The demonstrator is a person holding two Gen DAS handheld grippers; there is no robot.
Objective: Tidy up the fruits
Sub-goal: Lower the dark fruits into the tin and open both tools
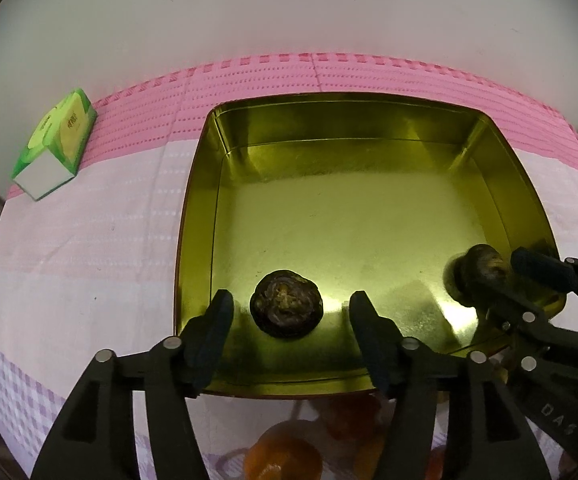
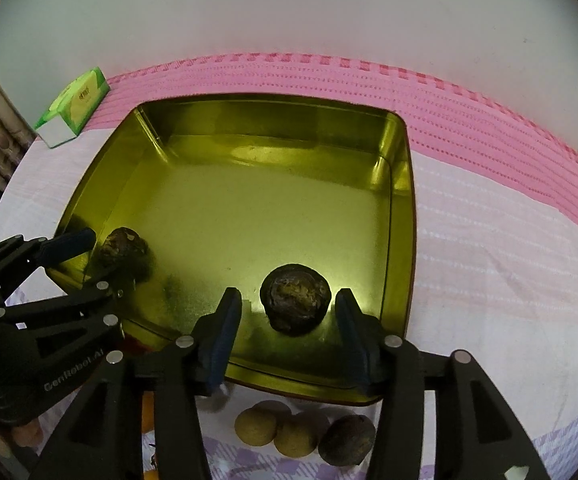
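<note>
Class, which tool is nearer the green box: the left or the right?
Left. The left tool is at the near-left corner of the tin, toward the green box; the right tool is at its near-right corner.

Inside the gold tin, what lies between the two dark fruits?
Only bare tin floor separates the left dark fruit from the right dark fruit, seen clearest in the right wrist view.

Two fruits [image 1: 286, 304] [image 2: 296, 304] lie in the tin [image 1: 369, 100], a box [image 1: 55, 144] at its far left.
</note>
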